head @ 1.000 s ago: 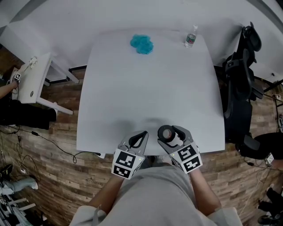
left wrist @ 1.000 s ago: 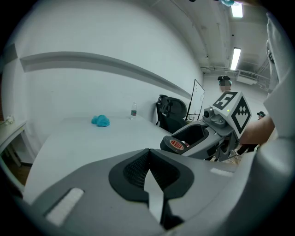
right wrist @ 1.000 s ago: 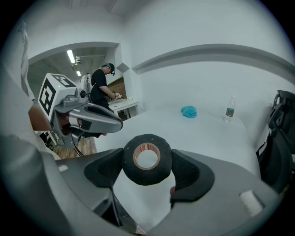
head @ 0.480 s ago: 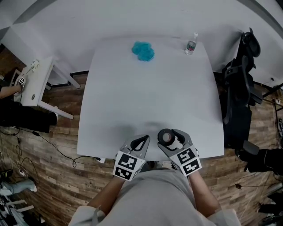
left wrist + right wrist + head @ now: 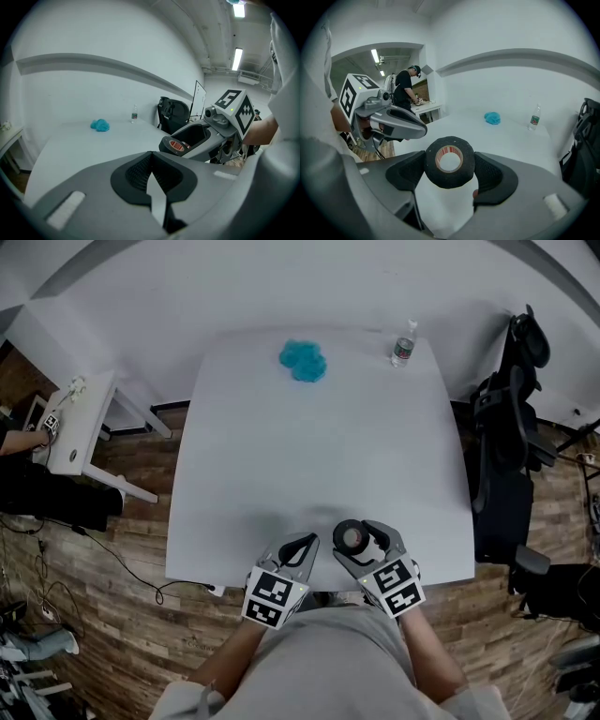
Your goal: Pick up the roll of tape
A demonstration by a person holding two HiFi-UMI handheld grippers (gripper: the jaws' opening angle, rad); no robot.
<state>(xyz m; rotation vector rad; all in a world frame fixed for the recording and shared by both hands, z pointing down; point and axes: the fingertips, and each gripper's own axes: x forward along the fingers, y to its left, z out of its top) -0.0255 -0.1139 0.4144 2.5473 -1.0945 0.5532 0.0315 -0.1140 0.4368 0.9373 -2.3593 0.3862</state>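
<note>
A black roll of tape [image 5: 352, 536] with a reddish-brown core hangs over the near edge of the white table [image 5: 319, 437]. My right gripper [image 5: 355, 538] is shut on it, with the roll's hole facing up. In the right gripper view the tape [image 5: 449, 182] sits squeezed between both dark pads [image 5: 404, 176]. My left gripper [image 5: 305, 546] is just left of it, jaws together and holding nothing. In the left gripper view the left gripper [image 5: 151, 174] shows its pads meeting, and the tape [image 5: 177, 145] sits in the right gripper [image 5: 197, 139] beside it.
A crumpled blue cloth [image 5: 302, 360] and a small water bottle [image 5: 403, 341] sit at the table's far edge. A black office chair [image 5: 511, 418] stands to the right. A small white side table [image 5: 75, 423] is to the left. A person [image 5: 404, 86] stands in the background.
</note>
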